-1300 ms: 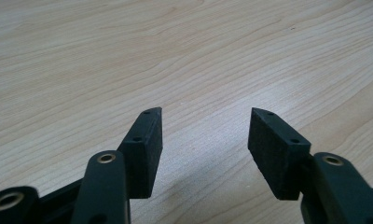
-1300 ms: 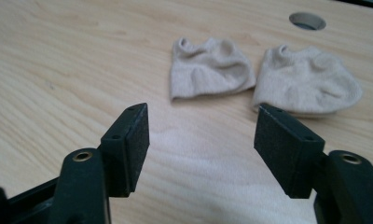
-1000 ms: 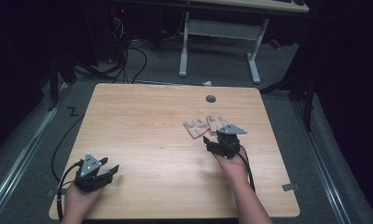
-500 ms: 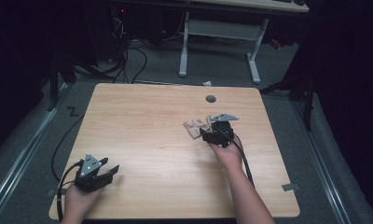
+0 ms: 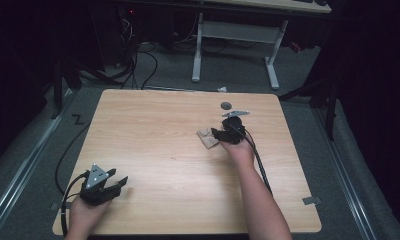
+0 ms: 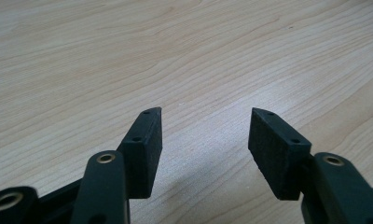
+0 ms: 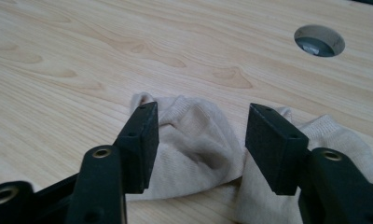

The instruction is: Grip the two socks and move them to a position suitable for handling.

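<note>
Two beige socks [image 5: 206, 140] lie crumpled together on the wooden table [image 5: 153, 130], right of its middle. In the right gripper view one sock [image 7: 198, 140] bulges up between the jaws and the other sock [image 7: 336, 137] lies beside it to the right. My right gripper [image 5: 217, 134] [image 7: 201, 123] is low over them, pointing left. Its jaws have just been closing, with the sock's fold between them, and the pads stand apart from the cloth. My left gripper [image 5: 119, 183] [image 6: 204, 130] rests open near the front left corner with bare wood between its fingers.
A round cable hole [image 5: 226, 105] [image 7: 319, 41] sits in the table just beyond the socks. A white-legged desk [image 5: 238, 35] and floor cables [image 5: 138, 60] stand behind the table. The right gripper's cable [image 5: 260, 167] trails along the forearm.
The right hand has moved away from the person and slightly left, onto the socks, and its jaws have narrowed. The left hand has stayed put.
</note>
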The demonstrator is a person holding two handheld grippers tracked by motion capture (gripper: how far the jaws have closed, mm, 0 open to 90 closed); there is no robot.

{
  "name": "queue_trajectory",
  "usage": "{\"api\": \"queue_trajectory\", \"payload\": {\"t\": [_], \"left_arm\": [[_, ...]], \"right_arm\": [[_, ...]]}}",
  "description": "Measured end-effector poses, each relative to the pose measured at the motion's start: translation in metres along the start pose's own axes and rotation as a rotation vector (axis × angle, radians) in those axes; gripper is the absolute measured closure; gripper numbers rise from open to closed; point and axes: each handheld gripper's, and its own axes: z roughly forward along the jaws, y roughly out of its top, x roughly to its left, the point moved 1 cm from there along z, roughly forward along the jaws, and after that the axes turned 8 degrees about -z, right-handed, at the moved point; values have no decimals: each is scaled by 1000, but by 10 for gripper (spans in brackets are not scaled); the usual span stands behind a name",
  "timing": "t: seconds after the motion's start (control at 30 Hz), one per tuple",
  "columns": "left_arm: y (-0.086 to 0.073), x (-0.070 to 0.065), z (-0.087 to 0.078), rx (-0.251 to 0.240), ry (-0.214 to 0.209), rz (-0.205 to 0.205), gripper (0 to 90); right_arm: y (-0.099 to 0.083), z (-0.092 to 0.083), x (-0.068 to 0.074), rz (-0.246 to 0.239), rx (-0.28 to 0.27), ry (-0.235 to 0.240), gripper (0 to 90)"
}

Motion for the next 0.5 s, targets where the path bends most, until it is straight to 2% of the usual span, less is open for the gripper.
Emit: {"api": "queue_trajectory", "payload": {"t": [0.2,0.3,0.33,0.43,0.5], "left_arm": [[0,0,0,-2,-1,0,450],[0,0,0,-2,-3,-2,449],[0,0,0,-1,-4,-2,449],[0,0,1,2,-6,1,449],[0,0,1,3,-7,2,449]], "right_arm": [[-3,14,-5,20,40,-7,513],[-7,21,-7,26,64,7,538],[-10,23,-7,25,87,11,554],[-12,25,-7,28,94,26,579],[-13,26,-6,31,100,34,634]]}}
